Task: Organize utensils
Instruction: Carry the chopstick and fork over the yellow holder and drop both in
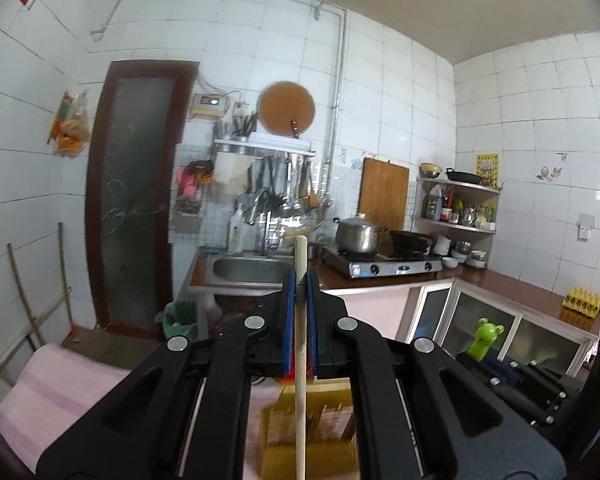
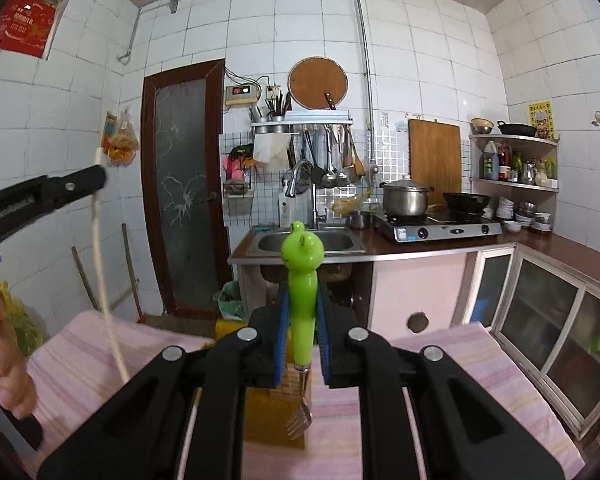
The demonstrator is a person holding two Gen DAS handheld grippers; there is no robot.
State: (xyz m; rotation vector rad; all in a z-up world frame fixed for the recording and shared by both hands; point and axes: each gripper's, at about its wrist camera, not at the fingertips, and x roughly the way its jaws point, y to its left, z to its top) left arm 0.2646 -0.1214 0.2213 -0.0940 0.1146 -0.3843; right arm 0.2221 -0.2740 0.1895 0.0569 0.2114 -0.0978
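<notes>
My left gripper (image 1: 301,280) is shut on a pale wooden stick-handled utensil (image 1: 300,360), held upright; its lower end is out of view. It also shows in the right wrist view (image 2: 100,248), at the left. My right gripper (image 2: 302,300) is shut on a fork with a green frog-shaped handle (image 2: 302,280), tines (image 2: 300,420) hanging down. The frog handle also shows in the left wrist view (image 1: 485,338). Both utensils hang over a yellow-and-wood utensil holder (image 2: 276,416) standing on a pink-striped cloth (image 2: 440,380); it also shows in the left wrist view (image 1: 324,432).
Behind is a kitchen counter with a steel sink (image 2: 308,240), a stove with a pot (image 2: 406,198) and a wok (image 2: 466,200), a corner shelf (image 2: 514,160) and a dark glass door (image 2: 184,184). A yellow egg tray (image 1: 582,300) sits on the right counter.
</notes>
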